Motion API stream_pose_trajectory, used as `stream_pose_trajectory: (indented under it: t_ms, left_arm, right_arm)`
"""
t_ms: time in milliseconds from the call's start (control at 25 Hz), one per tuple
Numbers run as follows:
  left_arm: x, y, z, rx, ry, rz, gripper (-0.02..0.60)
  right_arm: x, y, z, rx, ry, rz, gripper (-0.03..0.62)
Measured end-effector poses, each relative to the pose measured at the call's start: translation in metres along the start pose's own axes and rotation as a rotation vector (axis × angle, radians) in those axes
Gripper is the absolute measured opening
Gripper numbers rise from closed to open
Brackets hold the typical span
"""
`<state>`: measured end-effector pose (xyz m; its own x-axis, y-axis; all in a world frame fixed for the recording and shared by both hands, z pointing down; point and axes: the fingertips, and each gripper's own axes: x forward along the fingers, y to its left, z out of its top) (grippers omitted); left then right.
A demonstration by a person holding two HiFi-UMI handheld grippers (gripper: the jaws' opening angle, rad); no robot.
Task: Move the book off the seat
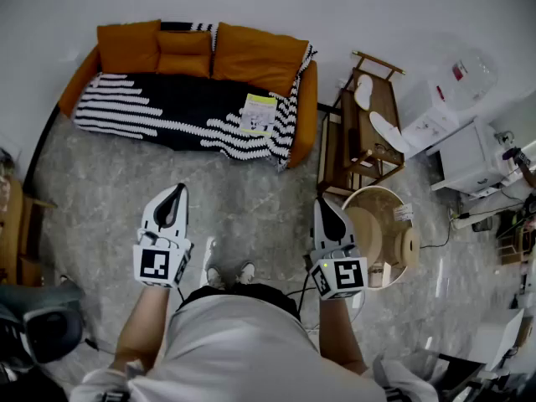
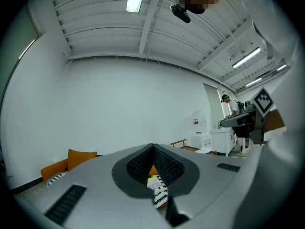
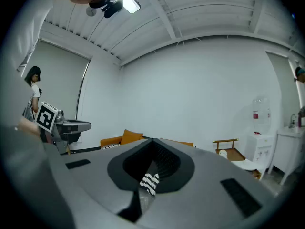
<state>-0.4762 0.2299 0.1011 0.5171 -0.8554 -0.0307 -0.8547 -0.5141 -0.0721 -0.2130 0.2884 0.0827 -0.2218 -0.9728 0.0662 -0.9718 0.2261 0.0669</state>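
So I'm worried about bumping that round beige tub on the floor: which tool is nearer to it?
Right. The right tool hangs just left of the round tub; the left tool is much farther left, beyond the person's feet.

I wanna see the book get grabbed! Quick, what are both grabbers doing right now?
Left gripper: shut, holding nothing.
Right gripper: shut, holding nothing.

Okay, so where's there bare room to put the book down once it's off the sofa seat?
The grey floor in front of the sofa is bare. The blanket left of the book is free, but still seat. Right of the sofa is crowded: wooden chair, round wooden table, white cabinets.
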Motion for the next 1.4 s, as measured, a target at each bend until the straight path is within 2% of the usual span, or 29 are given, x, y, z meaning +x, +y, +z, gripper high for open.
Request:
stream_pose_trajectory:
  t_ms: [160,440,800,920,1040,1240,1400]
  left_arm:
    - [0.009,0.002,-0.002,0.008,0.008,0.008,0.017]
    - [0.026,-0.011,-0.015,0.031,0.044,0.007,0.017]
    - [0.051,-0.036,-0.029,0.014,0.067,0.016,0.017]
    - [0.062,-0.038,-0.038,0.001,0.104,0.006,0.017]
    - [0.091,-0.031,-0.047,-0.034,0.114,0.001,0.017]
    - [0.156,-0.025,-0.072,-0.080,0.131,-0.054,0.017]
    - [0.223,0.009,-0.083,-0.110,0.138,-0.076,0.017]
  right_arm:
    - [0.007,-0.006,-0.001,-0.004,0.002,0.003,0.020]
    - [0.014,-0.024,-0.006,0.053,-0.038,0.036,0.020]
    - [0.028,-0.064,-0.031,0.100,-0.034,0.048,0.020]
    - [0.034,-0.072,-0.042,0.111,-0.006,0.046,0.020]
    - [0.053,-0.084,-0.044,0.108,0.011,0.045,0.020]
    - [0.094,-0.112,-0.060,0.107,0.060,0.004,0.020]
    - [0.161,-0.131,-0.061,0.119,0.110,-0.023,0.020]
